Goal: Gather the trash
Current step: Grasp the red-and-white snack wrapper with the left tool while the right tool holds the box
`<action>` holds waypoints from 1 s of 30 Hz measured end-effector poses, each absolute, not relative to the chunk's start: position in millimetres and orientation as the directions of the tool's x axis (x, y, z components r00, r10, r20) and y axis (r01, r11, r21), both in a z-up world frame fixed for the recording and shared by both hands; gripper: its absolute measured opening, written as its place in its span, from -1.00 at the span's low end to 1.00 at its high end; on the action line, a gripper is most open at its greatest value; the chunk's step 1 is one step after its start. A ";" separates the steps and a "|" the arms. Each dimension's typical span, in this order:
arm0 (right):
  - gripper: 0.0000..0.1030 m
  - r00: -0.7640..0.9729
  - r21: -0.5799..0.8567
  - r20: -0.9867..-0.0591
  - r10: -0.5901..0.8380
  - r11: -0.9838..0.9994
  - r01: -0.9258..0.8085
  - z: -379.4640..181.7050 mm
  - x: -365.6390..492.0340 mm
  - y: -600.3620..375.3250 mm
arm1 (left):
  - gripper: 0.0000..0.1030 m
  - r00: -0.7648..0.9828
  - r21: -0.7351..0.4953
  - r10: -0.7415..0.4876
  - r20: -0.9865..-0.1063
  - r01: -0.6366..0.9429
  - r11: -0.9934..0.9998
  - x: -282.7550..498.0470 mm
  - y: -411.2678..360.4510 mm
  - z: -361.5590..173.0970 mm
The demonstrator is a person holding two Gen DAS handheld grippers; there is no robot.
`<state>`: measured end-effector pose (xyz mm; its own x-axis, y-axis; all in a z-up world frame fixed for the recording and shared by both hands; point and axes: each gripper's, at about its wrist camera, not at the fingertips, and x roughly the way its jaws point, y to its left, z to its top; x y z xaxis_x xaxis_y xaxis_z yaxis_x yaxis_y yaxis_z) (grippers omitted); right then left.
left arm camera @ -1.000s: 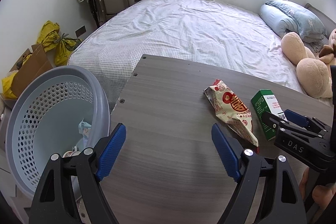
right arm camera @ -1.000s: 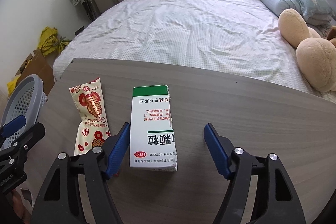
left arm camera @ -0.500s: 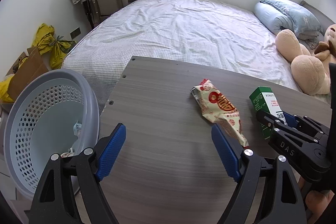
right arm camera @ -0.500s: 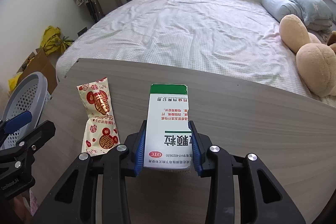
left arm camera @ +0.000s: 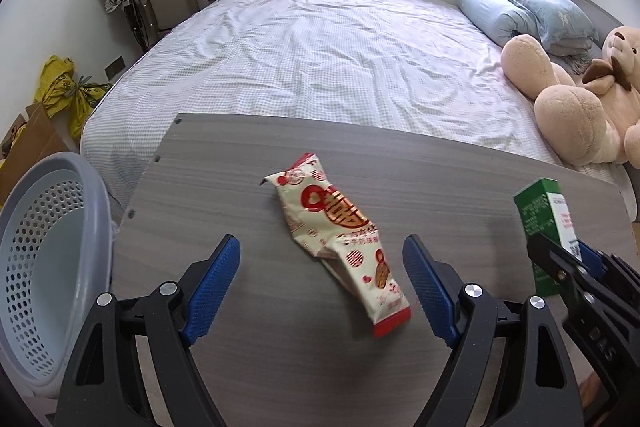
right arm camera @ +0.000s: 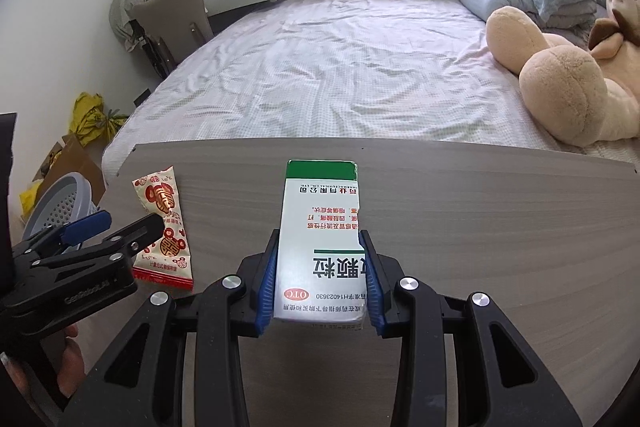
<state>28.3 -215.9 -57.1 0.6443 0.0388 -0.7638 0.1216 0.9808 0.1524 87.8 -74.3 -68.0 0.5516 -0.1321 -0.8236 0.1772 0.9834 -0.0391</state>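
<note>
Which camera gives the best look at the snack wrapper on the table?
The left wrist view. The snack wrapper lies whole and unblocked between the open left claw. In the right wrist view it sits off to the left, smaller, and the left claw covers part of it.

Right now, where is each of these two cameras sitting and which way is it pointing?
Left wrist: sits on the open left gripper, facing across the table toward the bed; the snack wrapper lies ahead between its fingers, basket at left, right gripper intruding at right.
Right wrist: sits on the right gripper, facing the same bed, shut on the medicine box; the left gripper shows at left.
Shared: table, wrapper, box, basket, bed, teddy bear.
</note>
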 end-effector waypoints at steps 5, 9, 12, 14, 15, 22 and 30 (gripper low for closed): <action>-0.29 0.646 0.174 -0.761 0.051 0.976 0.128 -59.5 22.8 -220.1 | 0.55 0.541 -0.022 -0.108 -0.834 0.163 0.986 98.0 -85.5 -79.0; -0.29 0.652 0.185 -0.756 0.056 0.974 0.131 -58.5 19.0 -221.6 | 0.38 0.531 -0.013 -0.102 -0.841 0.169 0.986 101.4 -90.7 -84.2; -0.29 0.658 0.190 -0.751 0.055 0.972 0.135 -56.6 16.9 -223.2 | -0.21 0.509 -0.015 -0.116 -0.853 0.198 0.980 99.8 -95.0 -88.8; -0.29 0.661 0.192 -0.749 0.055 0.972 0.137 -55.2 16.8 -223.3 | -0.38 0.515 -0.032 -0.137 -0.846 0.207 0.978 95.2 -93.3 -87.8; -0.29 0.662 0.192 -0.748 0.054 0.972 0.138 -54.8 16.4 -223.3 | -0.42 0.511 -0.048 -0.154 -0.846 0.216 0.975 93.0 -91.5 -87.4; -0.29 0.658 0.202 -0.750 0.074 0.972 0.121 -54.0 15.4 -211.1 | -0.45 0.517 -0.108 -0.218 -0.828 0.234 0.966 73.2 -61.0 -74.9; -0.29 0.659 0.205 -0.740 0.138 0.978 0.026 -42.8 23.9 -159.1 | -0.45 0.614 -0.099 -0.178 -0.769 0.161 0.982 51.3 5.2 -37.6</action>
